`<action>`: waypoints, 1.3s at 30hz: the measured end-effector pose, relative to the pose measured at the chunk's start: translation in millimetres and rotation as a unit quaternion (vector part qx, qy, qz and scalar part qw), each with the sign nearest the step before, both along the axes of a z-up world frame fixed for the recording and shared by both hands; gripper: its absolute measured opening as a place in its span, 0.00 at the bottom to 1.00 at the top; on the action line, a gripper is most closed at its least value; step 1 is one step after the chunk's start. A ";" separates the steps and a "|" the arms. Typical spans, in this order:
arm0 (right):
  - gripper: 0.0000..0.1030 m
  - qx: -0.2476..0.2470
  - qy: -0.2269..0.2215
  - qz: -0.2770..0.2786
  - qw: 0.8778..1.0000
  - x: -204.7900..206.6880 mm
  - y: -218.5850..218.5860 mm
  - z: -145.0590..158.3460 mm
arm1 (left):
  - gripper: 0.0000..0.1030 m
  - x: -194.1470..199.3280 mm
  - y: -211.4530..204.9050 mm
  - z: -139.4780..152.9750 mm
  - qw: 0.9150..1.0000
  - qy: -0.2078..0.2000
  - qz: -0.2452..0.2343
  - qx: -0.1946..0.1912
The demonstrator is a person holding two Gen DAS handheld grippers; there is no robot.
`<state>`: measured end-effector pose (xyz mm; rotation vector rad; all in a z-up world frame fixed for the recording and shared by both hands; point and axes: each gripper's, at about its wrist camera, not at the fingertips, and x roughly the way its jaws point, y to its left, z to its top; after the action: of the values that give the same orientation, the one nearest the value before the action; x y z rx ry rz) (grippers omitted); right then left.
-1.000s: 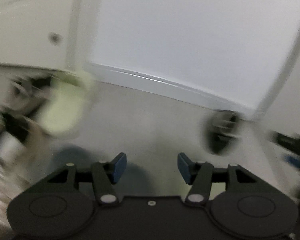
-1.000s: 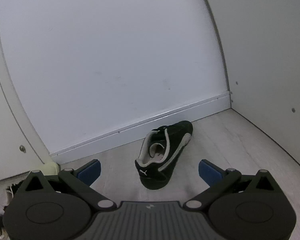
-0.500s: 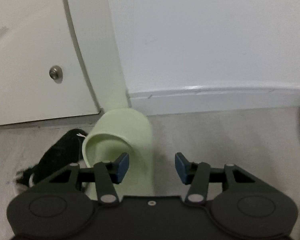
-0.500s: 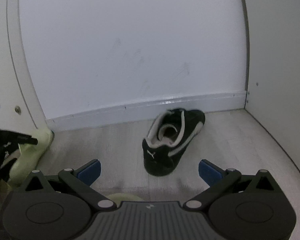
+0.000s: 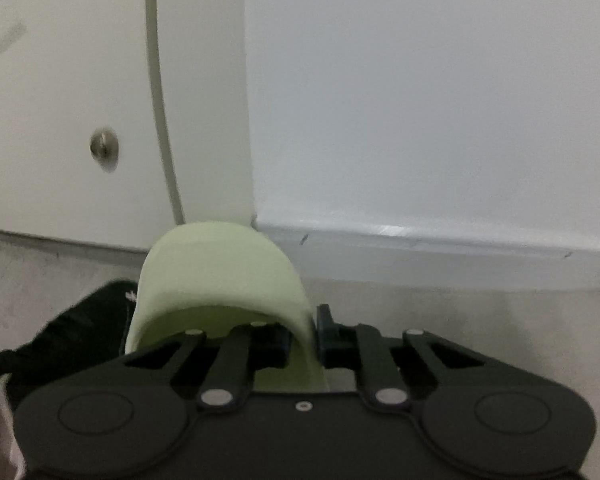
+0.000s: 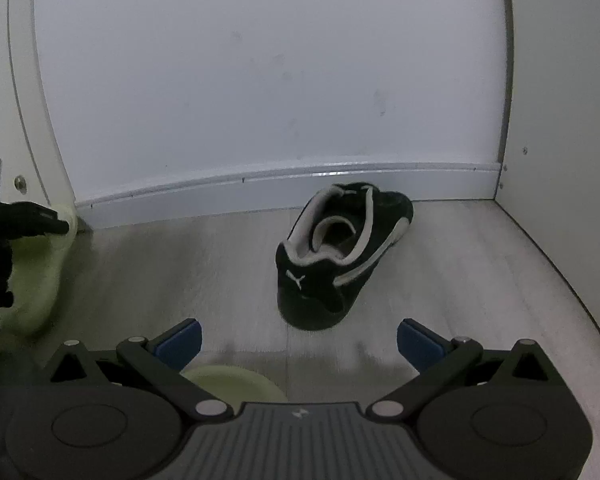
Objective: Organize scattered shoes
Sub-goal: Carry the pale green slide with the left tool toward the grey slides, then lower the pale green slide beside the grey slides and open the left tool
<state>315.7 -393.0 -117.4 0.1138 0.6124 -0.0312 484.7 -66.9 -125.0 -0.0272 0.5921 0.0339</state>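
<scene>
A pale green slipper lies by the cupboard corner, and my left gripper is shut on the right edge of its upper band. A black shoe lies just left of it, partly hidden. In the right wrist view the same green slipper shows at far left with the left gripper on it. A black sneaker with white trim sits near the skirting board, ahead of my open right gripper. A second green slipper pokes out under the right gripper.
A white cupboard door with a metal knob stands at left. The white wall and skirting board close the back, and a side panel closes the right. Light wood floor spreads between the shoes.
My left gripper moved forward onto the green slipper and closed on its band. The right gripper drifted slightly, so the black sneaker now sits more centred ahead of it.
</scene>
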 end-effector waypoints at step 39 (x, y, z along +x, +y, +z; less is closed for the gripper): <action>1.00 0.061 0.020 -0.155 0.986 -74.1 -145.8 25.0 | 0.47 -232.3 -326.1 -39.6 0.948 0.113 -0.298 -0.026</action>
<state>241.6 -538.8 -92.4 0.3273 0.6330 -0.2988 252.4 -392.9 -164.6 0.1061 0.8117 -0.5735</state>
